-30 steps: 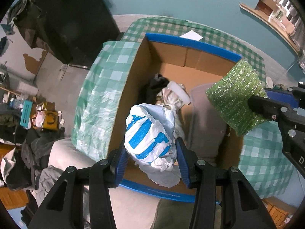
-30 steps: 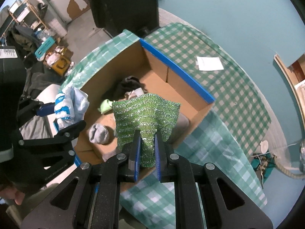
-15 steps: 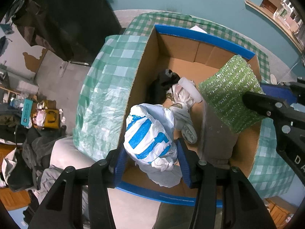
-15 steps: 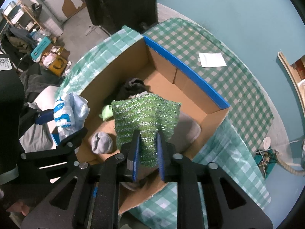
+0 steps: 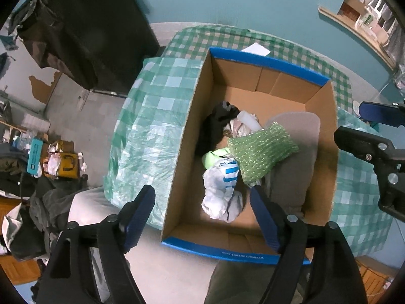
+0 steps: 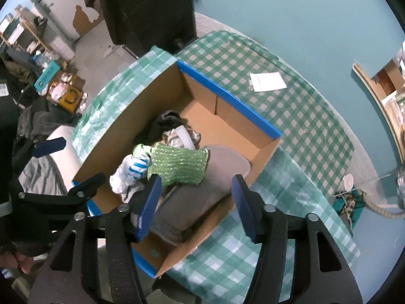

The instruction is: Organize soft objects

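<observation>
Left wrist view: the left tool (image 5: 202, 215) hangs over the cardboard box (image 5: 195, 136) with its jaws apart and nothing between them; they have just been opening. Below it, on the box floor, lies the white and blue striped cloth (image 5: 221, 187), crumpled into a loose bundle. Touching it on the right is the green sparkly sponge cloth (image 5: 260, 152), lying tilted against a grey folded fabric (image 5: 291, 177). Behind them sit a black garment (image 5: 217, 126) and a small pale green item (image 5: 211, 157). Both pieces look dropped in, so this step seems done; whether more soft things wait outside the box cannot be told.

Right wrist view: the right tool (image 6: 197, 202) also stands with jaws apart and empty, having just been opening, above the near corner of the box (image 6: 227, 101). The green cloth (image 6: 179, 164) rests flat on the grey fabric (image 6: 202, 192), its ribbed, glittery surface facing up, with the striped cloth (image 6: 131, 172) just beside it. The box stands on a table with a green checked cover (image 6: 291, 126), where a white paper (image 6: 268, 81) lies well apart.
</observation>
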Available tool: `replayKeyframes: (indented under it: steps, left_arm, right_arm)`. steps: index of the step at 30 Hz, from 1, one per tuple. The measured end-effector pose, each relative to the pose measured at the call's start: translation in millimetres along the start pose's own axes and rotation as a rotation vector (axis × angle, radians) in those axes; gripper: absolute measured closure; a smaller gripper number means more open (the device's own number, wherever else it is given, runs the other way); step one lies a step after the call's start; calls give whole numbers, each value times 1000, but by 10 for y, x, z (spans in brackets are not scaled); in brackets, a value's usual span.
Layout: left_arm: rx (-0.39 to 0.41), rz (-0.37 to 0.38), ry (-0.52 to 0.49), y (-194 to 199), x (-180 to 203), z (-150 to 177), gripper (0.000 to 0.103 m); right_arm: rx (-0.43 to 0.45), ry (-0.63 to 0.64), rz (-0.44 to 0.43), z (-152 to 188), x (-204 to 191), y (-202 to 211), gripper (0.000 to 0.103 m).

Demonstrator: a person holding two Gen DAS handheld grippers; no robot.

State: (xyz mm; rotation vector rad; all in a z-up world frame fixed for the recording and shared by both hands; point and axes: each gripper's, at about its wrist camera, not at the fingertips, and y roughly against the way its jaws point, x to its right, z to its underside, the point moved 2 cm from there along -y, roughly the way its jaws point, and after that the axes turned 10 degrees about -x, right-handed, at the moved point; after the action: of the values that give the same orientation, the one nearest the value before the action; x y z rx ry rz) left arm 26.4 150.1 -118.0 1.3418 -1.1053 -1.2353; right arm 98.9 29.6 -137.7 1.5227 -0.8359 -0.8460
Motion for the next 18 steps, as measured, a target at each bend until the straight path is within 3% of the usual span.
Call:
replayKeyframes:
  steps: [9,12,18]
  left_arm:
    - [77,29,-5,371,-17,64,21]
    - [111,35,-9,536,10,87,13]
    - [163,50,-25,794,84,135,8]
  right_arm:
    - [72,-88,-25,132,123,400,41]
    - [107,-107,-25,179,142,567,39]
    - [146,-135,-10,297,186,799,39]
